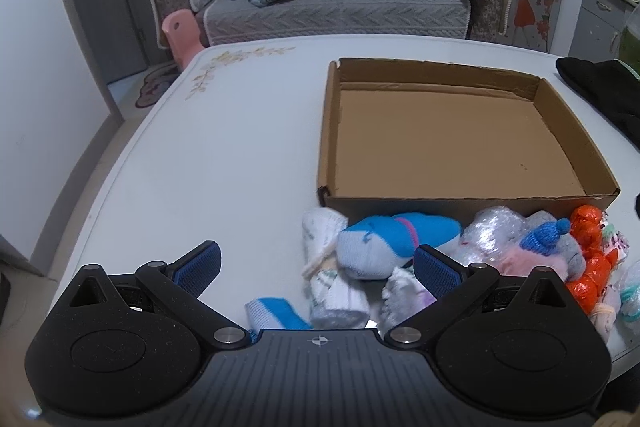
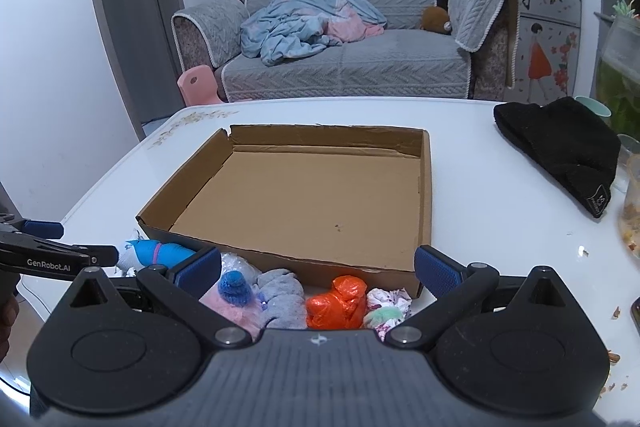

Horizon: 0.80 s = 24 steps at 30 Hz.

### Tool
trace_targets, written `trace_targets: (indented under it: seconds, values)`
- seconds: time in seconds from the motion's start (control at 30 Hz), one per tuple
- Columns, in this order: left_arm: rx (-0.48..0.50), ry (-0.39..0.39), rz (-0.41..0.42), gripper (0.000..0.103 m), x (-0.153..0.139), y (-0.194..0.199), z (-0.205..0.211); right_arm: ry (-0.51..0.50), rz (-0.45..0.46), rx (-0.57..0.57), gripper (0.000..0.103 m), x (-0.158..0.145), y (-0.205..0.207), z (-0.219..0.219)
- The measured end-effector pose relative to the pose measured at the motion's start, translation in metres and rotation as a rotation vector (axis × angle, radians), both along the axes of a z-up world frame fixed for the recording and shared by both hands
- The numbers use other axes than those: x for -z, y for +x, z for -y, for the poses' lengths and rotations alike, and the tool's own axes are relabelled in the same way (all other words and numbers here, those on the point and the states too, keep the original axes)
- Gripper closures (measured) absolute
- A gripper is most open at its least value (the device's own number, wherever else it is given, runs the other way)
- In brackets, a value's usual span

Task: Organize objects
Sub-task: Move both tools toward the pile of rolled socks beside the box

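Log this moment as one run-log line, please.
stage: start | box: empty | socks: piled in front of box | left gripper: open, above socks | right gripper: open, holding nothing

Both wrist views near, downward; share cardboard box.

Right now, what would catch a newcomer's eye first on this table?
The big empty cardboard box in the middle of the white table. Next, the bright heap along its near wall: an orange bag and blue-and-white socks. A black hat lies apart at the far right.
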State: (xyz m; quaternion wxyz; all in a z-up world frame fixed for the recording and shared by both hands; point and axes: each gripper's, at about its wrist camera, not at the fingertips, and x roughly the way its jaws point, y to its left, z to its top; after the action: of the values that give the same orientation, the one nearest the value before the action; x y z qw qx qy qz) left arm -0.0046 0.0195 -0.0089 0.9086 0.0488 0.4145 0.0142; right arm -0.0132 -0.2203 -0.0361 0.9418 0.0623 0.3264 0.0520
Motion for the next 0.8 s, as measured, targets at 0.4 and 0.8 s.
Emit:
trace_targets:
  seconds: [0.4, 0.8]
  values:
    - [-0.055, 0.002, 0.001, 0.001, 0.028, -0.05, -0.019, -0.199, 0.117, -0.055, 0.0, 0.035, -0.066, 0.011]
    - [-0.052, -0.005, 0.004, 0.001, 0.027, -0.041, -0.015, -0.166, 0.048, -0.055, 0.001, 0.057, -0.064, 0.013]
